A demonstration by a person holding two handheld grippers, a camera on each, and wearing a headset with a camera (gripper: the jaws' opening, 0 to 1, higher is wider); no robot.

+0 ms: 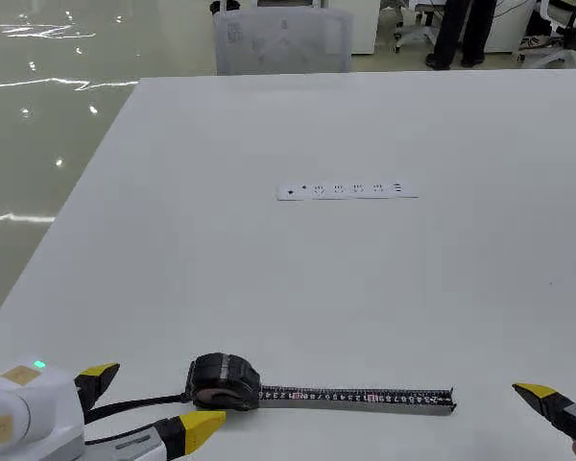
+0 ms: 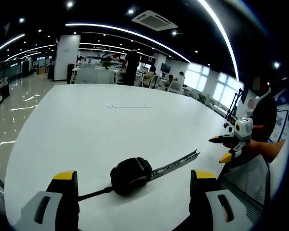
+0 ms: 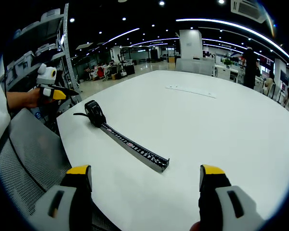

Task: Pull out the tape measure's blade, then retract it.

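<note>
A black tape measure [image 1: 224, 381] lies on the white table [image 1: 365, 288] near its front edge. Its blade [image 1: 365, 396] is drawn out to the right and lies flat. My left gripper [image 1: 149, 401] stands open just left of the case, its jaws on either side of the black strap [image 1: 134, 407]. In the left gripper view the case [image 2: 130, 174] lies between and just ahead of the yellow tips, untouched. My right gripper [image 3: 145, 171] is open, a short way off the blade's end hook [image 3: 161, 164]. One of its fingertips [image 1: 536, 391] shows at the right.
A flat white power strip [image 1: 347, 190] lies at the table's middle. A grey chair back [image 1: 282, 40] stands at the far edge, and a person [image 1: 466, 29] stands beyond. The table's left edge drops to a glossy floor [image 1: 38, 144].
</note>
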